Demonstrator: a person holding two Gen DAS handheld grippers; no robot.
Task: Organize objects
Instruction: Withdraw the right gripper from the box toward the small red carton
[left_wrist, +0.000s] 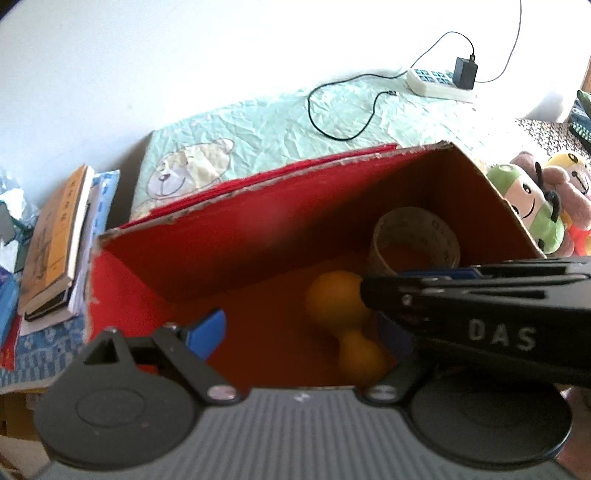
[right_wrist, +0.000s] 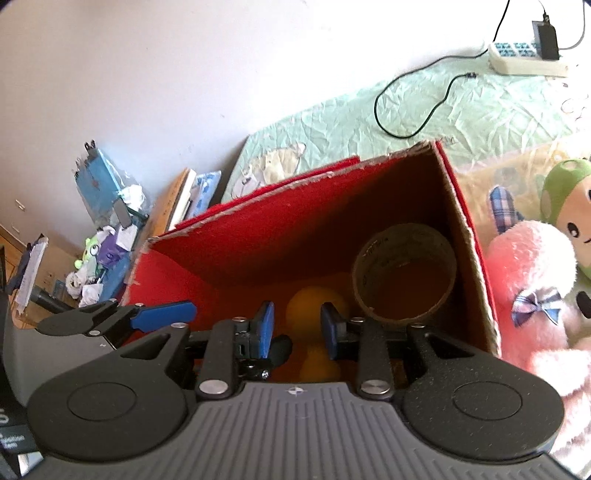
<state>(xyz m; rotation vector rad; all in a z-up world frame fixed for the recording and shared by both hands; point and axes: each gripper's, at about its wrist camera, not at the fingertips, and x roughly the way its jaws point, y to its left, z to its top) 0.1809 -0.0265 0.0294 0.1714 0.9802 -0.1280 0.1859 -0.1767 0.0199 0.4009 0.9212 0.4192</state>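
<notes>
I have both tools hanging over the open red-lined cardboard box (left_wrist: 229, 236), looking down into it. On the box floor lies the small orange dumbbell-shaped toy (left_wrist: 345, 325), roughly in the middle toward the near side, with nothing gripping it. Just to its far right, in the box's right corner, the brown cardboard tape roll (left_wrist: 413, 247) leans on its edge against the right wall.

My left tool (left_wrist: 299, 332) stands wide open: its blue pads are spread well apart with the orange toy showing between them on the floor below, and neither pad presses on it. Its right pad is partly hidden behind the black body of my right tool, which crosses the left wrist view from the right.

My right tool (right_wrist: 297, 330) has its blue pads held partway apart, parallel to each other, and I see only the orange toy (right_wrist: 317, 302) lower down through the gap; nothing is clamped between them. In the right wrist view, one blue-tipped finger of the left tool (right_wrist: 164, 315) pokes in from the left over the box's near left corner.

The box sits on a pale green crumpled sheet with a bear print (left_wrist: 280, 125). Plush toys (right_wrist: 532, 280) crowd just beside its right wall, and a stack of books (left_wrist: 55, 243) lies to its left.
</notes>
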